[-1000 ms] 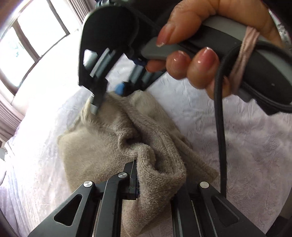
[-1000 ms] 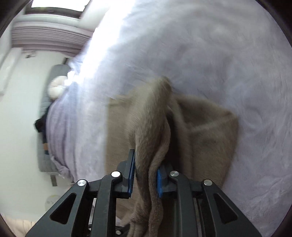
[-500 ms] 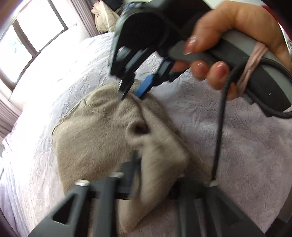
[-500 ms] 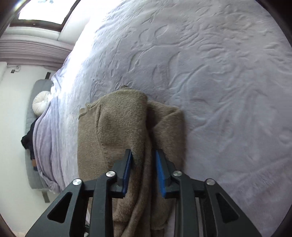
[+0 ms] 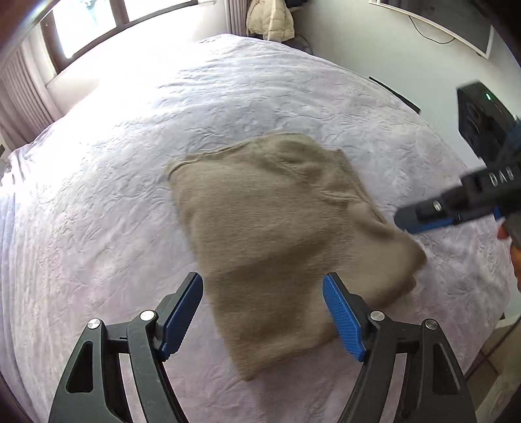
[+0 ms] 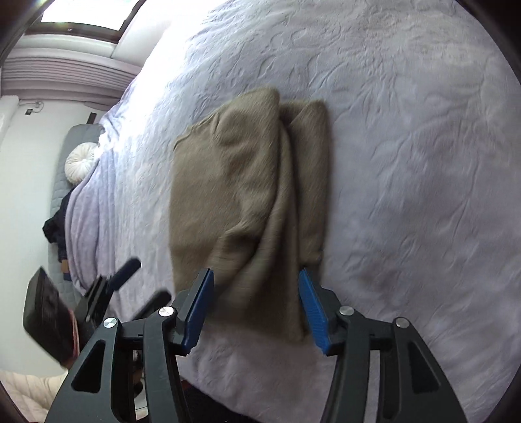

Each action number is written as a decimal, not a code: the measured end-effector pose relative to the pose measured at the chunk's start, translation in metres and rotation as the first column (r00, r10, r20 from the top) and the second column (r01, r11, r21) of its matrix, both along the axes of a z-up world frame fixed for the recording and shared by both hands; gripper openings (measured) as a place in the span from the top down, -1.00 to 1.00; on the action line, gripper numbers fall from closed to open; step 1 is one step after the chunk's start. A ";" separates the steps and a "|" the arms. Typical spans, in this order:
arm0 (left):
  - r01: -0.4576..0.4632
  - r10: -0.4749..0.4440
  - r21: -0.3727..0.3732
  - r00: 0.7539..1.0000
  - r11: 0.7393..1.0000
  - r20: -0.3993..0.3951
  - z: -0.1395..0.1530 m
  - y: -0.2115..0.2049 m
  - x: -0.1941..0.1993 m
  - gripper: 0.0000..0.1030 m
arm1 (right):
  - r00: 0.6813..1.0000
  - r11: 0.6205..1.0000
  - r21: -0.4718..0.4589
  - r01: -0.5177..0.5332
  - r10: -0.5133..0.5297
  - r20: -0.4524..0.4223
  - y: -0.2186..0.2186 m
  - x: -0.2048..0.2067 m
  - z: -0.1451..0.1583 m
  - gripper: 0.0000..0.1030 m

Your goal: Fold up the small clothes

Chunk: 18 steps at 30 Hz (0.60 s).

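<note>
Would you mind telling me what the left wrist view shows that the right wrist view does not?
Only the left wrist view: a pale jacket by the far wall and a wall screen. Only the right wrist view: a round white cushion on a grey bench. Both: the folded brown garment lying on the lilac bedspread, and the left gripper and right gripper opening, pads clear of it.

A home bedroom is showing: a bed (image 5: 136,136) under a lavender embossed bedspread is filling the view, a window (image 5: 97,22) is glowing far left, and curtains (image 5: 19,97) are hanging beside it.
</note>
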<state>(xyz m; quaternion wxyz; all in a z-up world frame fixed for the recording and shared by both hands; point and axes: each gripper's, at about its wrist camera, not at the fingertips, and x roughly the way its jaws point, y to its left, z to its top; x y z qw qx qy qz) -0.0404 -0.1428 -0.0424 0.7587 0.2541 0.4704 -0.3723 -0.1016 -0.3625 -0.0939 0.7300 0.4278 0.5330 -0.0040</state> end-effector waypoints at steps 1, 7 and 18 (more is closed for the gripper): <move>0.012 -0.012 0.001 1.000 1.000 -0.003 0.003 0.001 0.000 -0.50 | 1.000 1.000 0.020 0.002 -0.002 -0.003 0.001 0.001 -0.004 -0.13; -0.060 0.065 0.044 0.990 0.997 -0.122 -0.013 -0.008 0.025 -0.50 | 0.995 0.999 0.020 0.028 -0.026 -0.092 0.006 0.004 -0.029 0.31; -0.170 0.217 0.204 0.947 0.964 -0.238 -0.074 0.028 0.032 -0.63 | 0.982 0.994 -0.108 -0.022 0.001 -0.191 0.040 -0.011 -0.053 0.88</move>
